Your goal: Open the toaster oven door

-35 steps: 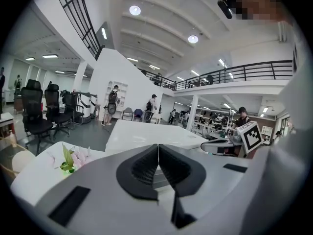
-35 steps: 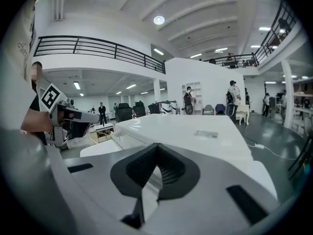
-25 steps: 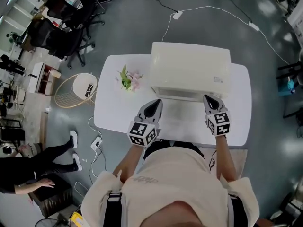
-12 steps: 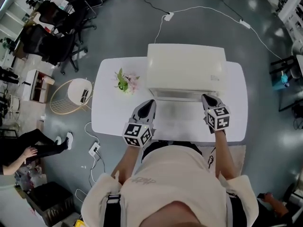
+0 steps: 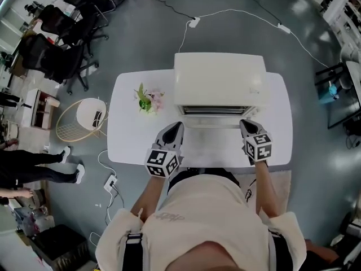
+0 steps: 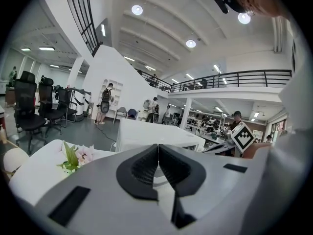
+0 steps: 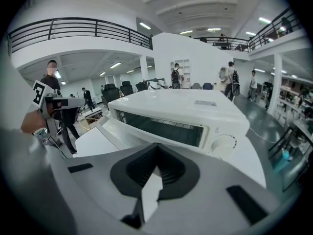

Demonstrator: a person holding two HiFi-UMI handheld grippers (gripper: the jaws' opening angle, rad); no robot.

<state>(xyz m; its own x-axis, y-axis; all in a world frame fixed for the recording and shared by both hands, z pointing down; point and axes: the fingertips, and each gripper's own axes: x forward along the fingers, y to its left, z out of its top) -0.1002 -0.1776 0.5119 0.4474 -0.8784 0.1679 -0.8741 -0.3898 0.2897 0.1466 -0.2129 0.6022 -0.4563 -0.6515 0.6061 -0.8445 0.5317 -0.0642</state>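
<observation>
Oven [image 5: 220,78] sits on the white counter [image 5: 127,131], straight ahead of both sets of fingers. Its door [image 5: 217,122] is down, lying about flat in front of the dark opening, rack bars visible inside.

Right gripper [image 5: 246,123]: fingers [image 7: 168,168] pressed together, nothing between them. Tips sit just beside the door's right end; cannot tell if they touch it. In the right gripper view the door [image 7: 122,131] lies ahead and left of the tips, the knob [image 7: 222,143] ahead and right, the opening straight ahead.

Left gripper [image 5: 177,126]: fingers [image 6: 142,168] pressed together, empty. Tips are near the door's left end, apart from it. In the left gripper view the oven [image 6: 156,137] stands ahead beyond the tips, and the right gripper's marker cube [image 6: 243,137] shows far right.

Flowers [image 5: 148,99] lie on the counter ahead and left of the left fingers, beside the oven's left wall. A wire basket [image 5: 79,120] stands on the floor, well left of the counter. A white cable [image 5: 242,11] runs across the floor beyond the oven.
</observation>
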